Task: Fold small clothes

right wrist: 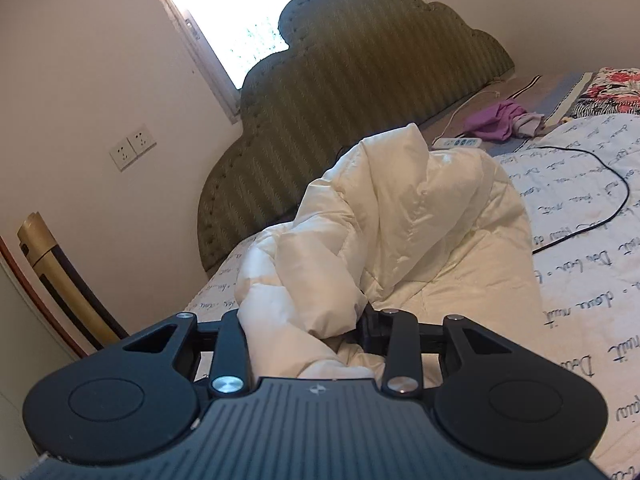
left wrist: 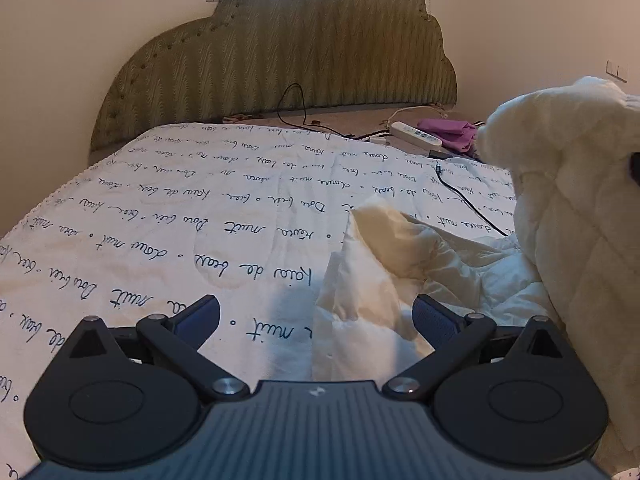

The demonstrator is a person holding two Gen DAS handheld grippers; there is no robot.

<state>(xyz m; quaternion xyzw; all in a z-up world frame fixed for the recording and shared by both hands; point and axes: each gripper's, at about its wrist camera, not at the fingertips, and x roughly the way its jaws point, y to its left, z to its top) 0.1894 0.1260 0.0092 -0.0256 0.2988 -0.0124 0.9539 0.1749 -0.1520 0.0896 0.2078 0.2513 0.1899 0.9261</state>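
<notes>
The right tongs (right wrist: 304, 320) pinched a bunched fold of the jacket (right wrist: 420, 216), lifting it off the bed (left wrist: 160, 248); the left tongs (left wrist: 316, 316) hung spread and empty. Next, the left should grab the loose edge.

Jacket (right wrist: 400, 220) bunched on bedspread (left wrist: 160, 220), part raised at right in left wrist view. Right gripper (right wrist: 308, 320) at jacket's near edge, fabric between fingers. Left gripper (left wrist: 316, 316) above bedspread, beside jacket's left edge. Headboard (left wrist: 280, 52) behind bed. Power strip (left wrist: 416, 136), purple cloth (left wrist: 452, 130) near headboard. Cable (right wrist: 600, 200) on bedspread right of jacket.
</notes>
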